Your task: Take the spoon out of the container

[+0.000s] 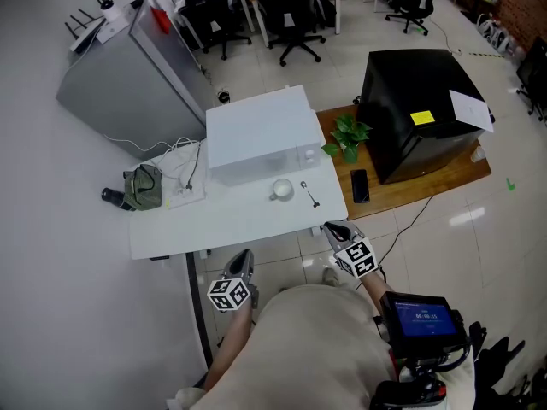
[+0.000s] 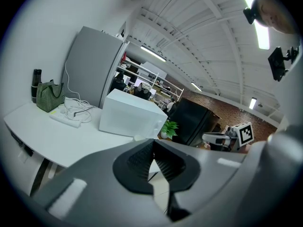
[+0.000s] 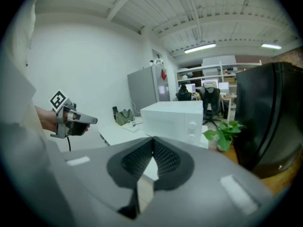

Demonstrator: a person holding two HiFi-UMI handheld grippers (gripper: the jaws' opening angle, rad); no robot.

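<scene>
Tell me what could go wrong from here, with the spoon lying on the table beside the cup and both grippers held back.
1. The spoon lies loose near the right edge of the table; a sweep by the shut right gripper, which is close to that corner, could push it off.
2. The cup stands just beside the spoon, so a careless reach might tip it.

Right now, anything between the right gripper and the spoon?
Nothing visible. The spoon lies on the table beside the cup, not in it. Only bare tabletop separates it from the right gripper, shut and empty at the near edge.
</scene>
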